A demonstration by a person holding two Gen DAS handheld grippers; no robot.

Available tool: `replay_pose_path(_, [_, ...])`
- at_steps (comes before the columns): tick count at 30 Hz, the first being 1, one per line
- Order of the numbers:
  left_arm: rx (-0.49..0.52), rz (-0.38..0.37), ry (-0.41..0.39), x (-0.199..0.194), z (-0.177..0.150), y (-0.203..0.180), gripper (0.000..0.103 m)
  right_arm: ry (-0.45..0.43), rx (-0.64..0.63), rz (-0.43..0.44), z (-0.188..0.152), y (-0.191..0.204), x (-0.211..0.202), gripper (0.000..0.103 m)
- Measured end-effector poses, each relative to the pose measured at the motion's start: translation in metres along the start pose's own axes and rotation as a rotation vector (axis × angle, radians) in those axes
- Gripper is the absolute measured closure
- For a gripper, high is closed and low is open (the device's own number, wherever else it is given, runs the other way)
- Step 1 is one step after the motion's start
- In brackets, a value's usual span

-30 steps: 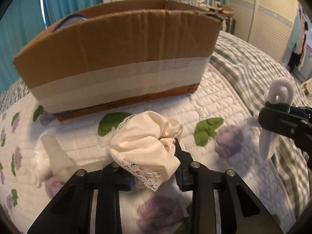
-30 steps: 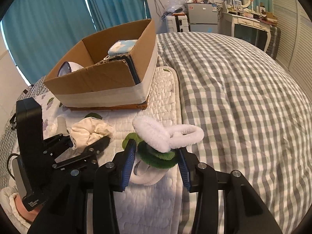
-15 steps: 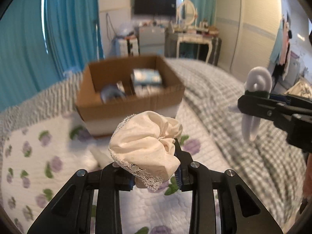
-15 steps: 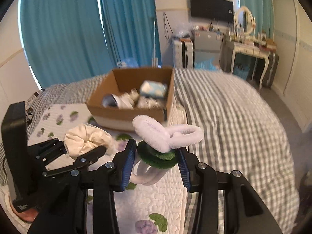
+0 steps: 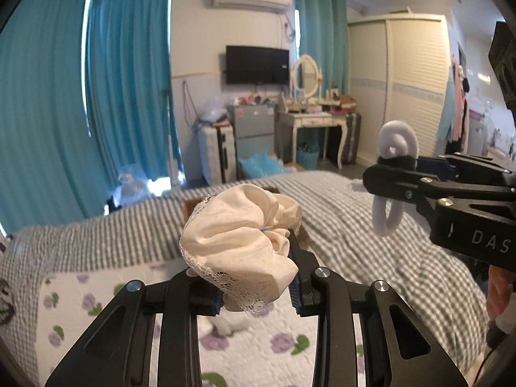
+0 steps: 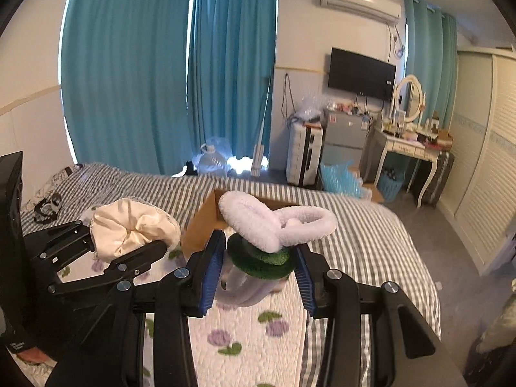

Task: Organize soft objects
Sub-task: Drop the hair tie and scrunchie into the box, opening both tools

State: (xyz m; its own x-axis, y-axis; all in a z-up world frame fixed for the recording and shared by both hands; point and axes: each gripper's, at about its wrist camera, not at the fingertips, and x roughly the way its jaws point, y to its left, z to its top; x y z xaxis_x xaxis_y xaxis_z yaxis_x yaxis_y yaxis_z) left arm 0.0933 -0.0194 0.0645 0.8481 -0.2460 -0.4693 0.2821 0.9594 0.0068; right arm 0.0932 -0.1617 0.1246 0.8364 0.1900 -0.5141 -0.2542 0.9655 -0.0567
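Cream scrunchie (image 5: 240, 245), lace-edged and bunched, sits pinched between the left tongs (image 5: 258, 287), held in the air above the floral quilt (image 5: 258, 348). The right tongs (image 6: 258, 271) pinch a stack of fuzzy hair ties (image 6: 274, 225): white loops over a dark green ring, with paler loops hanging below. That loose bundle looks the riskier load; only the middle seems squeezed, so a loop could slip out and drop onto the quilt or the striped bed (image 6: 371, 242) short of the box. Just beyond both tongs, the cardboard box (image 6: 201, 225) is mostly hidden behind the held items, so a release judged blind could miss its rim.
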Motion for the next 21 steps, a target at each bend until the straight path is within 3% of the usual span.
replay_pose_path(6, [0.002,0.006,0.006,0.039,0.017,0.023,0.073,0.001,-0.004,-0.006,0.023,0.007,0.044,0.061])
replay_pose_path(13, [-0.013,0.023,0.065,0.115,0.018,0.040,0.073,0.060,0.028,0.002,0.035,-0.007,0.141,0.061])
replay_pose_path(21, [-0.010,0.069,0.142,0.199,0.002,0.059,0.072,0.152,0.108,0.076,0.023,-0.024,0.236,0.061])
